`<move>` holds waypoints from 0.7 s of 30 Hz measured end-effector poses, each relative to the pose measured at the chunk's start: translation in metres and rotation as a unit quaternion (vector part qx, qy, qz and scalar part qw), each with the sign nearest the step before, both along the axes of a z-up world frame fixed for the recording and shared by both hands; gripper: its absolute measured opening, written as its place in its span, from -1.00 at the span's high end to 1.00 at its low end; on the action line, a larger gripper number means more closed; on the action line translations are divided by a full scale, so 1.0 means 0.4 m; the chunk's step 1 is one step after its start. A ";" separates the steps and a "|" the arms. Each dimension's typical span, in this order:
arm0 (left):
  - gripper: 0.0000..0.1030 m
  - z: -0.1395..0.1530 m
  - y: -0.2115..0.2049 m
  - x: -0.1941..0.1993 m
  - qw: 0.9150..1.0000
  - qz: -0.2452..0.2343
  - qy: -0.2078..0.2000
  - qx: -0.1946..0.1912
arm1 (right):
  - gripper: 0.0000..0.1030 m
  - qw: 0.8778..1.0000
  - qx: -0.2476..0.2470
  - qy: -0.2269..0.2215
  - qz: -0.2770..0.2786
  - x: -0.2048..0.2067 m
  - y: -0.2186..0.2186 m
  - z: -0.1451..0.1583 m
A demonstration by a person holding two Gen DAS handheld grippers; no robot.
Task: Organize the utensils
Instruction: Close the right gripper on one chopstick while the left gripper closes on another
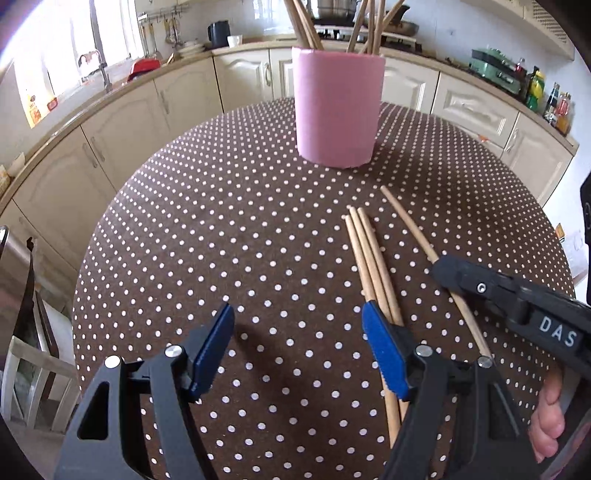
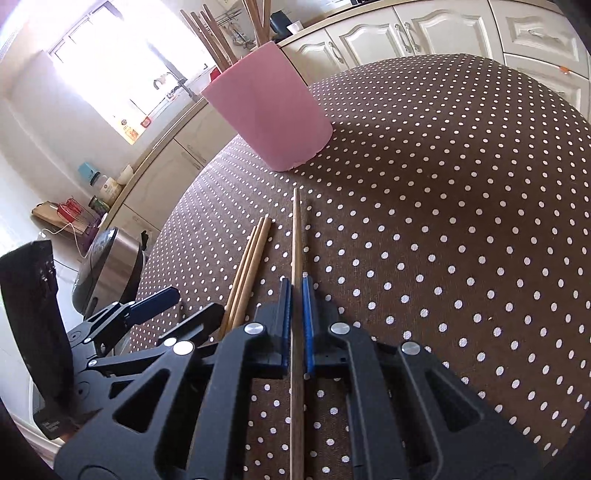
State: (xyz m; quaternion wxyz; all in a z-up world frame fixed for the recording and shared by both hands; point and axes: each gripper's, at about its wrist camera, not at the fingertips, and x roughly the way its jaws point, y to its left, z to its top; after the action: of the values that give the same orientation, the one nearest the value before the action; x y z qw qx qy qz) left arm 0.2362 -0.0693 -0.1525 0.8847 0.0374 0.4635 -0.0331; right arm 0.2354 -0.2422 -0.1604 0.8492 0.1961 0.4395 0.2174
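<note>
A pink cup [image 1: 338, 110] [image 2: 269, 118] with several chopsticks [image 1: 306, 26] standing in it is on the far side of the dotted brown tablecloth [image 1: 221, 221]. Three loose chopsticks [image 1: 369, 258] [image 2: 251, 258] lie side by side on the cloth. My left gripper [image 1: 297, 314] [image 2: 195, 301] is open, with nothing between its pads; its right finger [image 1: 384, 350] rests over the three chopsticks. A single chopstick [image 1: 410, 225] [image 2: 296, 229] lies to their right. My right gripper [image 2: 296, 284] [image 1: 443, 269] is shut on it, low over the cloth.
Cream kitchen cabinets [image 1: 118, 133] and a worktop ring the round table. A steel rice cooker [image 2: 110, 266] stands past the table's left edge and a white chair [image 1: 29, 369] sits beside it. A person's hand [image 1: 550, 417] grips the right tool's handle.
</note>
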 end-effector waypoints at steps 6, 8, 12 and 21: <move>-0.38 0.014 -0.005 0.006 1.000 0.003 0.000 -0.009 | 0.87 1.000 0.006 0.002 0.000 -0.002 -0.003 -0.001; -0.38 0.022 -0.011 0.005 1.000 0.000 -0.004 -0.008 | 0.87 1.000 0.008 0.002 -0.001 -0.002 -0.004 -0.001; -0.38 0.023 -0.029 -0.002 1.000 -0.012 -0.003 0.004 | 0.87 1.000 0.009 0.003 -0.001 -0.003 -0.005 -0.001; -0.38 0.019 -0.029 0.002 1.000 -0.006 -0.002 0.005 | 0.87 1.000 0.011 0.003 -0.002 -0.004 -0.007 -0.001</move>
State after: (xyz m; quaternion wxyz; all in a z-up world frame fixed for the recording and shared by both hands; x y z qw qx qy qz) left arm 0.2369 -0.0811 -0.1448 0.8852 0.0446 0.4617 -0.0365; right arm 0.2337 -0.2448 -0.1606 0.8460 0.2068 0.4392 0.2203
